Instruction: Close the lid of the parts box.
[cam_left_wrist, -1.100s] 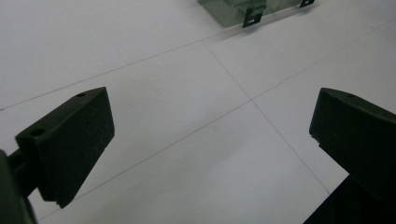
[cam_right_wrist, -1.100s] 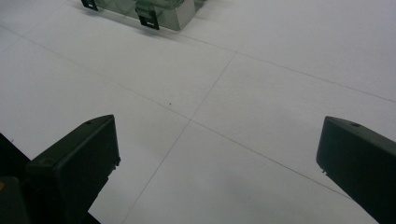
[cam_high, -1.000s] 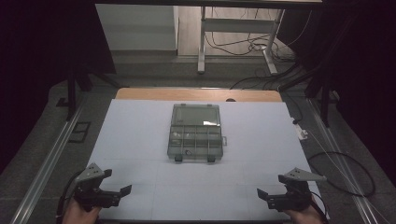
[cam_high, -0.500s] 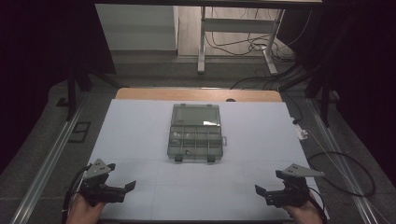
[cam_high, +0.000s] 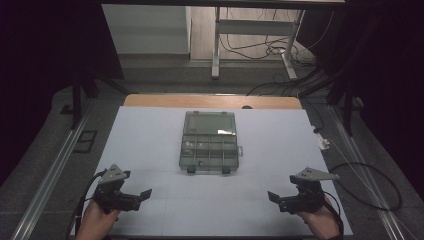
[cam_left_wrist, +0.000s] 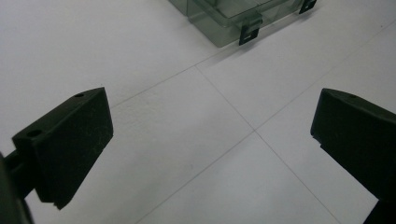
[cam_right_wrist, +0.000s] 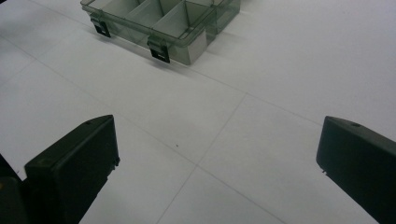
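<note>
A white surface (cam_high: 150, 150) in a dim room

Thin grid lines cross the white top; a bare wooden strip (cam_high: 210, 101) runs along its far edge. Beyond stand a pale metal frame leg (cam_high: 216, 45) and tangled black cables (cam_high: 270, 47) on the grey floor (cam_high: 45, 160).

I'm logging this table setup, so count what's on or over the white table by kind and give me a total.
Clear compartment box, lid open: 1
Black latches on the box's near edge: 2
Hand-held grippers, both with jaws open, left and right: 2
Total: 5
</note>
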